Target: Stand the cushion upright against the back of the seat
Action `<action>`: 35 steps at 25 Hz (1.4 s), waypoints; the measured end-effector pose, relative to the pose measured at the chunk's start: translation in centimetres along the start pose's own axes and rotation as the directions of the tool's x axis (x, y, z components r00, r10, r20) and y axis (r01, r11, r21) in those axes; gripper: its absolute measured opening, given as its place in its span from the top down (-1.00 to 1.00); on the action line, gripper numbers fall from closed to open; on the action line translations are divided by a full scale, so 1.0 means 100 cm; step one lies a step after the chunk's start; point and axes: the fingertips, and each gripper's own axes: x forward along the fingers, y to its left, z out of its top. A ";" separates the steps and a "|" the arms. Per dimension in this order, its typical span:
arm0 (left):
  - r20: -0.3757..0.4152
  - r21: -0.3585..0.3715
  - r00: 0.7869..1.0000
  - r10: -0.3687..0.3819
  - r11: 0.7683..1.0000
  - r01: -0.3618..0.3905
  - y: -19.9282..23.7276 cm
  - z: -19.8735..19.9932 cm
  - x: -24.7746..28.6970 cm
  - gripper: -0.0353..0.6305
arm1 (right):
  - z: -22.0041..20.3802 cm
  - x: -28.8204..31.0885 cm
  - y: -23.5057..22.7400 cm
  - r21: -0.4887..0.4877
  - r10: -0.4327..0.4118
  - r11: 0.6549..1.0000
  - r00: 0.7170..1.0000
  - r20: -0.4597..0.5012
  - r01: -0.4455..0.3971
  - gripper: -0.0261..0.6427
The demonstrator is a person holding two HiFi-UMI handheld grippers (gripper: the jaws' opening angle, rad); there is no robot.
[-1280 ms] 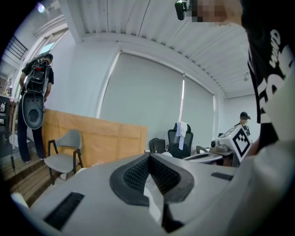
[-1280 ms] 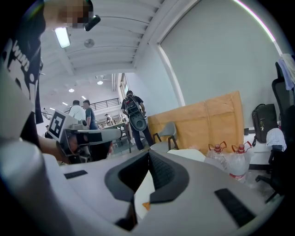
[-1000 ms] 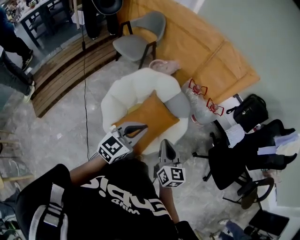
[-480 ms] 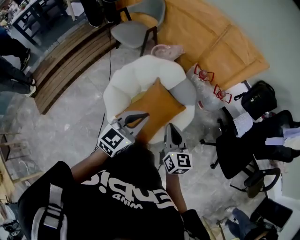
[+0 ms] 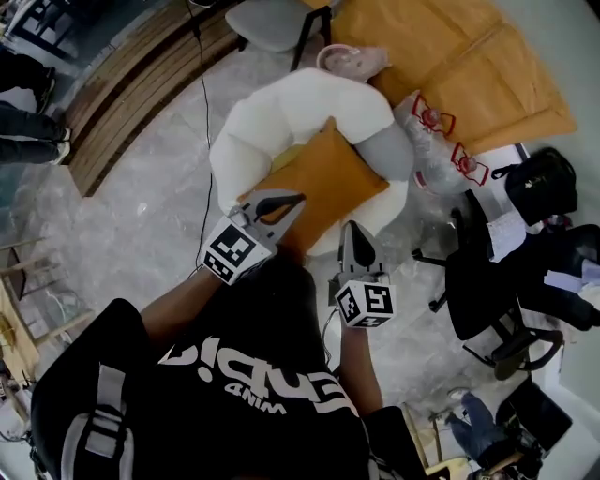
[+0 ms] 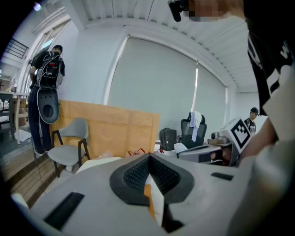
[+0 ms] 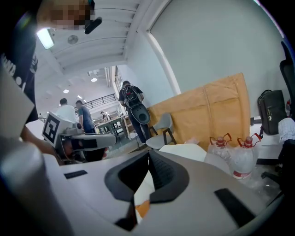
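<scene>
An orange cushion (image 5: 328, 178) lies flat and slightly askew on the seat of a puffy white armchair (image 5: 272, 117), one corner up against the backrest. My left gripper (image 5: 294, 199) is shut and holds nothing; its tip overlaps the cushion's near left edge, and I cannot tell whether it touches. My right gripper (image 5: 353, 228) is also shut and holds nothing, with its tip just short of the seat's front right edge. In the left gripper view the jaws (image 6: 149, 157) meet with a sliver of orange cushion (image 6: 147, 191) below them. The right gripper view shows the same (image 7: 148, 154).
A grey pad (image 5: 389, 155) sits on the armchair's right side. Two large water bottles (image 5: 441, 150) stand right of it, then a black office chair (image 5: 487, 281) and a black bag (image 5: 539, 183). Behind are a cardboard sheet (image 5: 469, 66), a grey chair (image 5: 272, 19) and a floor cable (image 5: 204, 141).
Both grippers have moved forward and down toward the armchair, still shut. The armchair and cushion now sit closer in the head view; the left tip now overlaps the cushion's edge.
</scene>
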 end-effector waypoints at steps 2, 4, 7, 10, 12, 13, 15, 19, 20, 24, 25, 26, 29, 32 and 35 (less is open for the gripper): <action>-0.021 -0.010 1.000 0.005 1.000 -0.006 0.010 -0.016 0.014 0.87 | -0.008 0.012 -0.012 0.003 -0.008 1.000 1.000 -0.006 0.008 0.86; -0.045 -0.015 0.999 0.005 1.000 -0.006 0.024 -0.035 0.034 0.87 | -0.017 0.028 -0.030 0.011 -0.022 1.000 1.000 -0.011 0.023 0.86; -0.099 -0.032 0.995 -0.011 0.999 0.008 0.042 -0.068 0.063 0.87 | -0.037 0.051 -0.052 0.028 -0.032 0.999 0.999 -0.030 0.032 0.86; -0.135 -0.049 0.990 -0.030 0.999 0.023 0.051 -0.102 0.083 0.87 | -0.067 0.064 -0.069 0.041 -0.033 0.999 0.997 -0.063 0.036 0.86; -0.147 -0.058 0.988 -0.035 0.998 0.027 0.056 -0.122 0.097 0.87 | -0.088 0.073 -0.082 0.051 -0.039 0.998 0.996 -0.082 0.043 0.86; -0.156 -0.063 0.987 -0.037 0.998 0.027 0.059 -0.132 0.104 0.87 | -0.099 0.078 -0.089 0.059 -0.042 0.997 0.995 -0.092 0.048 0.86; -0.181 -0.071 0.983 -0.042 0.997 0.030 0.062 -0.157 0.118 0.87 | -0.122 0.088 -0.100 0.076 -0.043 0.996 0.993 -0.111 0.052 0.86; -0.248 -0.084 0.966 -0.069 0.995 0.050 0.070 -0.221 0.147 0.87 | -0.176 0.113 -0.120 0.095 -0.050 0.993 0.989 -0.139 0.064 0.86; -0.266 -0.094 0.961 -0.079 0.994 0.056 0.072 -0.239 0.154 0.87 | -0.190 0.119 -0.126 0.103 -0.057 0.992 0.988 -0.144 0.073 0.86; -0.329 -0.116 0.941 -0.077 0.992 0.041 0.084 -0.301 0.182 0.87 | -0.245 0.144 -0.156 0.142 -0.098 0.982 0.982 -0.162 0.121 0.86; -0.340 -0.113 0.938 -0.071 0.993 0.034 0.087 -0.313 0.190 0.87 | -0.258 0.150 -0.165 0.154 -0.105 0.979 0.980 -0.167 0.132 0.86; -0.349 -0.110 0.935 -0.065 0.994 0.027 0.090 -0.324 0.198 0.87 | -0.269 0.154 -0.174 0.168 -0.110 0.976 0.979 -0.171 0.139 0.86; -0.371 -0.101 0.927 -0.050 0.995 0.014 0.101 -0.350 0.220 0.87 | -0.295 0.167 -0.194 0.193 -0.116 0.969 0.977 -0.180 0.151 0.86; -0.400 -0.104 0.915 -0.056 0.994 0.016 0.113 -0.371 0.236 0.81 | -0.315 0.180 -0.212 0.193 -0.136 0.965 0.968 -0.213 0.178 0.86; -0.455 -0.107 0.889 -0.054 0.994 0.006 0.126 -0.393 0.254 0.26 | -0.346 0.197 -0.236 0.239 -0.169 0.938 0.935 -0.311 0.250 0.24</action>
